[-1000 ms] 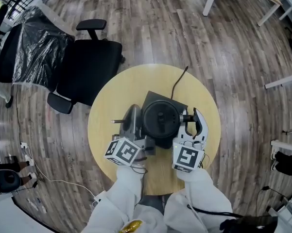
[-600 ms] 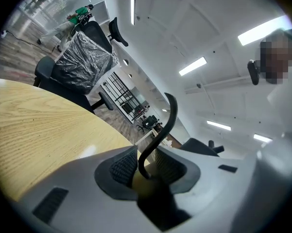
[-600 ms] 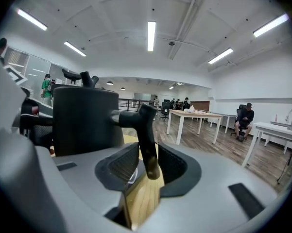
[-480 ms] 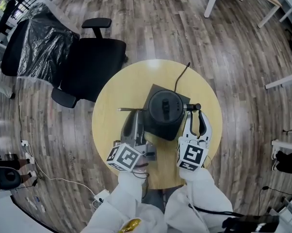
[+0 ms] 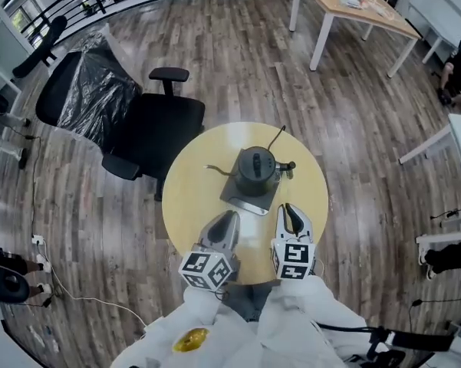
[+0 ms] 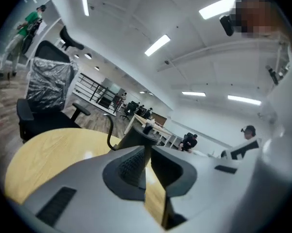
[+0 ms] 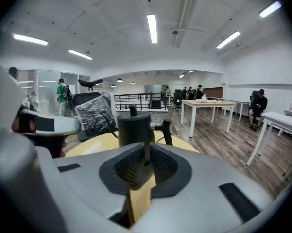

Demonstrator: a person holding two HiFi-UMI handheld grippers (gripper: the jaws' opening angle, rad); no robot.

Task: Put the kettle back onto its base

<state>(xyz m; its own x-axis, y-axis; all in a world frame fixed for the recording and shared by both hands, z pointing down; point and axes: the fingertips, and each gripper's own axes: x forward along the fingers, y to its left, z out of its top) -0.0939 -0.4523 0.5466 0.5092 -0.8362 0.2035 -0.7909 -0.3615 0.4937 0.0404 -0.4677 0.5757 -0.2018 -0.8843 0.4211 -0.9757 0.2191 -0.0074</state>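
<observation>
Hovering at the 6 o'clock edge of the round table [image 5: 184, 198], the left gripper [image 5: 228, 218] sits at about 7 o'clock and the right gripper [image 5: 291, 210] at about 5 o'clock, side by side and apart; in the left gripper view the left gripper [image 6: 146, 152] has its jaws drawn together to a thin slit with nothing in them; in the right gripper view the right gripper [image 7: 146, 152] stands likewise, jaws closed and empty.

The black kettle [image 5: 256, 169] stands near the table's middle on its dark square base [image 5: 244, 198], well apart from both grippers; its thin spout points to 9 o'clock and its handle to 3 o'clock; a cord [image 5: 277, 138] runs off toward 1 o'clock.

A black office chair [image 5: 157, 129] stands at 10 o'clock of the table; a wooden desk [image 5: 353, 6] lies far off at 1 o'clock.
</observation>
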